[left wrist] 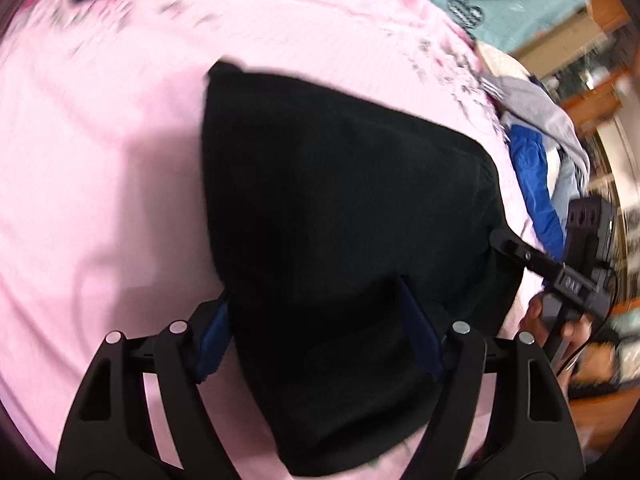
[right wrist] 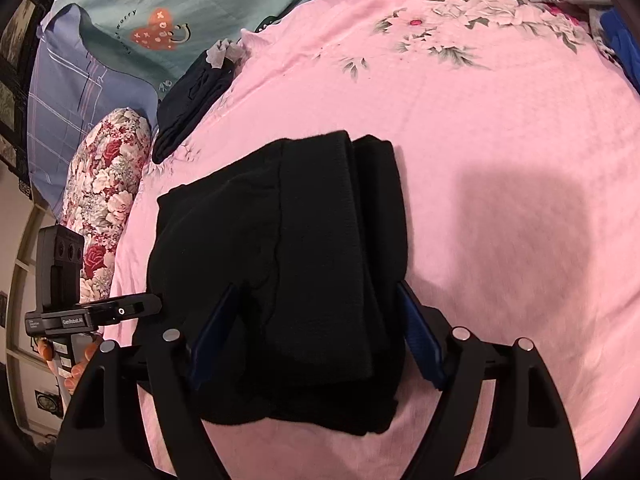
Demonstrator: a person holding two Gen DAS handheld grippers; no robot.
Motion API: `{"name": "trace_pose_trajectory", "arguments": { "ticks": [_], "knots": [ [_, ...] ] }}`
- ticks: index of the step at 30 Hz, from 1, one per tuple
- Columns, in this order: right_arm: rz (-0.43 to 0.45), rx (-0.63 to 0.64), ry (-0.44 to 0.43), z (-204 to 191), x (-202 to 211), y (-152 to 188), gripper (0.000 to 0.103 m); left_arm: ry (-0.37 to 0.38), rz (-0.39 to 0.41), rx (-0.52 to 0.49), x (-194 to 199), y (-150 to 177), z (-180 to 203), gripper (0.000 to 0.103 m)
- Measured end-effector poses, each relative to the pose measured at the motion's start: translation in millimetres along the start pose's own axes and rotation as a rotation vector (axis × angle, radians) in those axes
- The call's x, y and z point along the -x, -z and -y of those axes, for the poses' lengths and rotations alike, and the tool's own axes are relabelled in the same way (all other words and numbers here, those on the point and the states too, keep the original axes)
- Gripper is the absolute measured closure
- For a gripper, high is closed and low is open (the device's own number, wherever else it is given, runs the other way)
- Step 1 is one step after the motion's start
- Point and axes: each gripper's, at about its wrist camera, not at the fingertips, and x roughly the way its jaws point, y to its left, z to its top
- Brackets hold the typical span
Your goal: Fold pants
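Note:
The black pants [right wrist: 288, 264] lie folded in a thick stack on the pink floral bedsheet [right wrist: 500, 160]. They also show in the left wrist view [left wrist: 340, 240]. My right gripper [right wrist: 316, 332] is open, its blue-padded fingers [right wrist: 420, 336] on either side of the stack's near end. My left gripper [left wrist: 316, 328] is open too, its fingers [left wrist: 216, 340] straddling the opposite end of the stack. The left gripper also shows at the left of the right wrist view [right wrist: 120, 312], and the right gripper at the right of the left wrist view [left wrist: 520, 252], touching the stack's edge.
A dark folded garment [right wrist: 192, 100] lies at the sheet's far left edge. A floral pillow [right wrist: 104, 200] and a teal quilt [right wrist: 160, 8] lie beyond it. A pile of blue and grey clothes [left wrist: 536, 168] sits at the bed's side.

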Motion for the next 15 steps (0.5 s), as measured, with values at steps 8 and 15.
{"name": "trace_pose_trajectory", "arguments": {
  "ticks": [8,15],
  "knots": [
    [0.030,0.084,0.069,-5,-14,-12,0.034,0.000,0.020,0.021,-8,-14,12,0.049],
    [-0.015,0.108,-0.005,-10,-10,-5,0.035,0.117,0.014,0.048,-7,-8,-6,0.043]
  ]
}}
